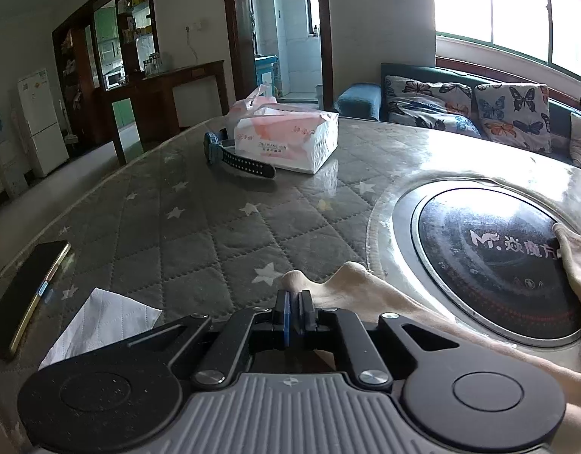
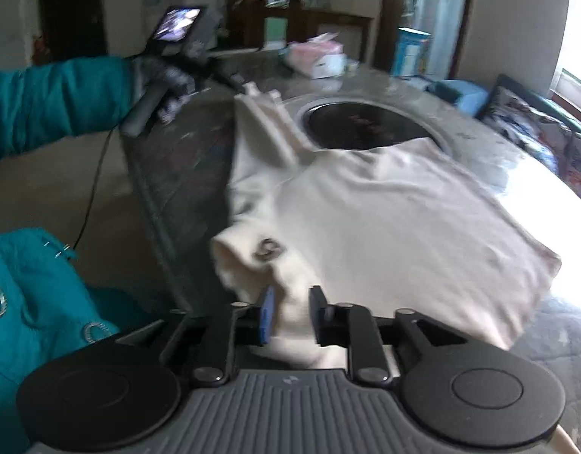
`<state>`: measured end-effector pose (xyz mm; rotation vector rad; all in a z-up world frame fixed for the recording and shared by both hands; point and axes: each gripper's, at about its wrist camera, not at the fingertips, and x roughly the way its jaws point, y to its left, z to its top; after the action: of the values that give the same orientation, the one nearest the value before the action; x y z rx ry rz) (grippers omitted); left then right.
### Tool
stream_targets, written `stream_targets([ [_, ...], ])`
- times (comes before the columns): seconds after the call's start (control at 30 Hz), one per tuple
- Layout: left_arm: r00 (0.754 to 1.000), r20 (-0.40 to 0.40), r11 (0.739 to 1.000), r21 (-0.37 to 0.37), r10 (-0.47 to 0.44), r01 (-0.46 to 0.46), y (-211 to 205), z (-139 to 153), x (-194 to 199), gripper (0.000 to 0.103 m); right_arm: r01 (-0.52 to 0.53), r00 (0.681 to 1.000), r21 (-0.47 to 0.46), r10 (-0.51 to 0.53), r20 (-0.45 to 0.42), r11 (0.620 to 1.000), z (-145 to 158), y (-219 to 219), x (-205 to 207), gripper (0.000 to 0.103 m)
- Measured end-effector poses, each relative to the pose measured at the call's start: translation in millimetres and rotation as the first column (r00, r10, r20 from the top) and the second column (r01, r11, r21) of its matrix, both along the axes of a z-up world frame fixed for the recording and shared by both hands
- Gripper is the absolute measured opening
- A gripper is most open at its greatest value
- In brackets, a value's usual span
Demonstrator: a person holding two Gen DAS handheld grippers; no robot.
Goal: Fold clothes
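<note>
Left tongs: left gripper [image 1: 298,302] has its fingers pressed together on a pinch of the cream garment [image 2: 396,227], low over the table; the fold of cloth rises just past the tips.
Right tongs: right gripper [image 2: 292,316] clamps a bunched wad of the same garment between its part-closed fingers, the cloth filling the gap; this view is blurred.
Why held so: with one edge in each gripper, the person seems to be carrying or stretching part of the garment across itself, as a fold would require. That is a judgement, not a sighting.
Garment: it lies spread on the quilted star-pattern table cover [image 1: 199,234], one part draped over the rim of the round inset cooktop [image 1: 490,261], a long strip trailing toward the left gripper. It is partly gathered and not a neat folded stack.
Person: a teal sleeve [image 2: 56,102] reaches in at the left of the right-wrist view, holding the other gripper's handle, a small lit screen above it.
Containers: a soft tissue pack [image 1: 290,140] stands at the far side of the table, open at the top with tissue showing; a plastic bag sits just behind it, contents unseen.
Loose items: a wristwatch [image 1: 237,159] touches the pack's front; a phone [image 1: 25,295] and a white paper napkin [image 1: 101,321] lie near the left gripper.
</note>
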<state>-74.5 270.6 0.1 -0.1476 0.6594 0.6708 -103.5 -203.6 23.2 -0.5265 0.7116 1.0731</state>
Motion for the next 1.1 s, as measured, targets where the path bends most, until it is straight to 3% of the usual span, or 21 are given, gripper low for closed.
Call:
stream_targets([
  [0.2, 0.999, 0.028, 1.000, 0.004, 0.019, -0.019, 7, 12, 0, 0.009, 0.067, 0.998, -0.003, -0.067, -0.010, 0.998, -3, -12, 11, 0.035],
  [0.33, 0.995, 0.033, 0.995, 0.010, -0.097, 0.096, -8, 18, 0, 0.009, 0.150, 0.989, 0.016, -0.149, -0.022, 0.989, -4, -25, 24, 0.041],
  [0.47, 0.977, -0.036, 0.978, -0.002, -0.209, 0.209, -23, 6, 16, 0.008, 0.208, 0.978, 0.021, -0.208, -0.031, 0.978, -9, -33, 35, 0.043],
  [0.6, 0.973, -0.072, 0.976, -0.002, -0.218, 0.219, -24, -6, 34, 0.008, 0.257, 0.966, 0.014, -0.256, -0.040, 0.966, -14, -39, 42, 0.045],
  [0.9, 0.959, -0.134, 0.952, 0.145, -0.251, 0.269, -29, -17, 64, 0.008, 0.314, 0.948, 0.006, -0.313, -0.065, 0.949, -24, -48, 45, 0.051],
  [1.1, 0.964, -0.124, 0.956, 0.144, -0.237, 0.254, -28, -14, 61, 0.013, 0.325, 0.944, 0.010, -0.324, -0.061, 0.946, -21, -50, 43, 0.051],
])
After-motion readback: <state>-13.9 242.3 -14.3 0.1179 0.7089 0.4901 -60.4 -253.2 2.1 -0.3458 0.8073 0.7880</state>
